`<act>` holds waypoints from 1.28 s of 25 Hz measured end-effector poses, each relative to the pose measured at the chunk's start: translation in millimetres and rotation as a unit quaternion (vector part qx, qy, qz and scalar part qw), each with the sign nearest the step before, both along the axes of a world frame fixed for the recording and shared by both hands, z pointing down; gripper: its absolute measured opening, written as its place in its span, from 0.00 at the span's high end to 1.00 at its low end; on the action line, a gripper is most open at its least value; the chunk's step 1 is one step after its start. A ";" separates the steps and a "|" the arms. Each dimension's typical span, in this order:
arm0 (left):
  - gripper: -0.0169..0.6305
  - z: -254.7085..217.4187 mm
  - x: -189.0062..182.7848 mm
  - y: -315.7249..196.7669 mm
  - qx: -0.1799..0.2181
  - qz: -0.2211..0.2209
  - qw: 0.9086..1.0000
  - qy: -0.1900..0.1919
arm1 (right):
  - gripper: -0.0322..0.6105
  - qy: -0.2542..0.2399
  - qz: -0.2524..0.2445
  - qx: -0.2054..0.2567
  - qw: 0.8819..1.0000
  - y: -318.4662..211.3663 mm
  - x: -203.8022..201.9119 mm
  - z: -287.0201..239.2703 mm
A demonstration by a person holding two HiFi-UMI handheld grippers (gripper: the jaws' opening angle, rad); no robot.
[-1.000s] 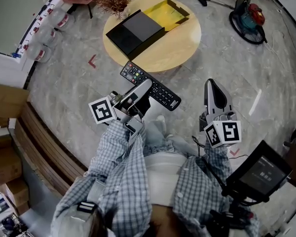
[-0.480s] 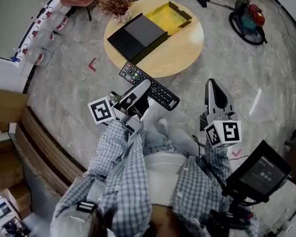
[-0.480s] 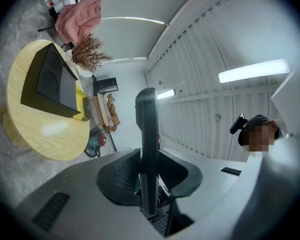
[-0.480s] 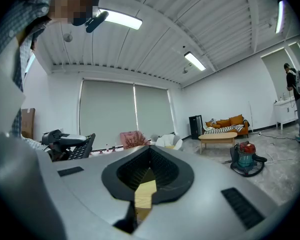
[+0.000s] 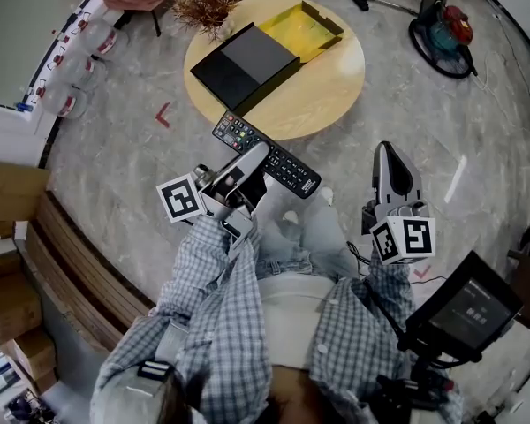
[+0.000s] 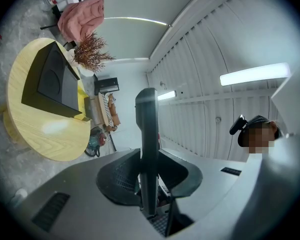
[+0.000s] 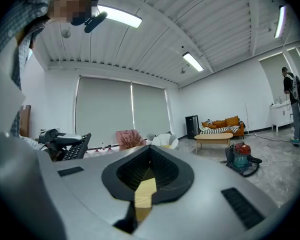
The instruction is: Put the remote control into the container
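Marbled grey floor [image 5: 115,175], ribbed white ceiling [image 7: 155,39], perhaps an orange sofa [image 7: 221,122].

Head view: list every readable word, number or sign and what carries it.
None legible.
Too small: key print on the black remote control in the left gripper.
Blurred: pale lines on the dark screen, lower right.
Too small: red labels on the clear bottles.
No letters: red angle mark on the floor.

I find the counter's [image 5: 327,87] near-right part bare wood, open to approach. A black box [image 5: 247,60] takes up the counter's left half. The yellow container [image 5: 302,26] lies at the counter's far side, top open. A dried plant [image 5: 208,3] crowds its far-left edge. The floor [image 5: 406,148] near the counter is open. A vacuum cleaner [image 5: 442,34] stands well right of the counter.
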State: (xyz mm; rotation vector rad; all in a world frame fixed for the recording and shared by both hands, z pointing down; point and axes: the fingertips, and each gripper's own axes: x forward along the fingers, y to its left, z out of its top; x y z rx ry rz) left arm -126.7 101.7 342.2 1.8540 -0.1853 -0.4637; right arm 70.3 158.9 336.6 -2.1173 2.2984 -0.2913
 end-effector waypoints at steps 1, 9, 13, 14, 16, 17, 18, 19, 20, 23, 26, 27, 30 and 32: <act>0.81 0.5 0.1 -1.0 0.000 -0.001 1.000 -0.001 | 0.94 0.000 0.001 0.000 1.000 -0.9 2.0 0.8; 0.81 0.0 1.1 -12.6 0.001 -0.021 1.000 -0.005 | 0.94 0.000 -0.026 -0.001 1.000 -22.9 1.3 4.4; 0.81 0.5 7.4 -23.2 -0.001 -0.036 0.999 -0.001 | 0.94 -0.003 -0.032 0.000 0.999 -36.3 8.2 4.2; 0.81 0.7 9.6 -26.8 -0.002 -0.038 0.999 0.001 | 0.94 -0.003 -0.034 0.000 0.999 -40.3 11.0 4.3; 0.81 0.5 18.7 -37.0 -0.003 -0.042 0.999 0.001 | 0.94 -0.002 -0.040 0.001 0.999 -51.3 21.2 4.0; 0.81 0.3 25.4 -43.1 -0.003 -0.045 0.999 0.000 | 0.94 -0.002 -0.042 0.000 0.999 -58.0 28.2 3.8; 0.81 0.0 32.8 -49.4 -0.003 -0.047 0.999 -0.001 | 0.94 -0.003 -0.044 -0.001 0.999 -65.0 35.9 3.5; 0.81 -0.6 40.2 -55.4 -0.003 -0.050 0.999 -0.002 | 0.94 -0.004 -0.047 -0.002 0.999 -71.8 43.2 3.3; 0.81 -1.2 46.7 -60.4 -0.003 -0.052 0.999 -0.002 | 0.94 -0.005 -0.049 -0.002 0.999 -77.6 49.6 3.1; 0.81 -2.8 57.1 -66.7 0.000 -0.055 0.998 -0.002 | 0.94 -0.007 -0.053 -0.001 0.999 -85.7 58.7 2.8; 0.81 -6.9 58.3 -66.7 0.003 -0.055 0.998 -0.001 | 0.94 -0.006 -0.056 0.002 0.998 -87.8 58.6 -0.3; 0.81 -8.4 58.8 -67.1 0.004 -0.055 0.998 -0.001 | 0.94 -0.006 -0.058 0.003 0.998 -88.7 58.8 -1.8; 0.81 -10.5 64.6 -70.7 0.004 -0.057 0.998 0.000 | 0.94 -0.006 -0.060 0.005 0.998 -93.5 65.0 -4.1; 0.81 -11.1 74.4 -75.7 0.003 -0.060 0.998 0.002 | 0.94 -0.008 -0.061 0.005 0.998 -99.4 75.8 -4.0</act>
